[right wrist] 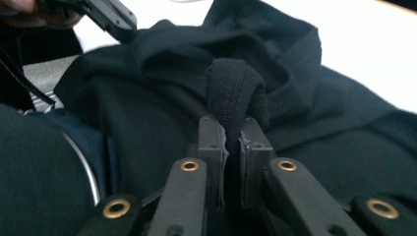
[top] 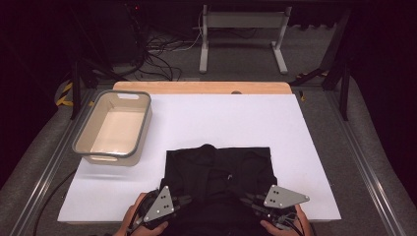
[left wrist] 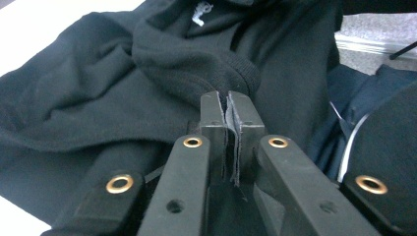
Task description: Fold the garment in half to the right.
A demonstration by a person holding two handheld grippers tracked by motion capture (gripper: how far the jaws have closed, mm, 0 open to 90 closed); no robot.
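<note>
Two corners of the black garment [top: 219, 169] are pinched, one in my left gripper [left wrist: 230, 105] and one in my right gripper [right wrist: 231, 129], the rest lying ahead of them on the surface [top: 236, 118].

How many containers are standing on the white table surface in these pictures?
1. A single grey tub stands at the far left of the white table, apart from the black garment near the front edge. It looks empty. Nothing else here looks like a container.
</note>
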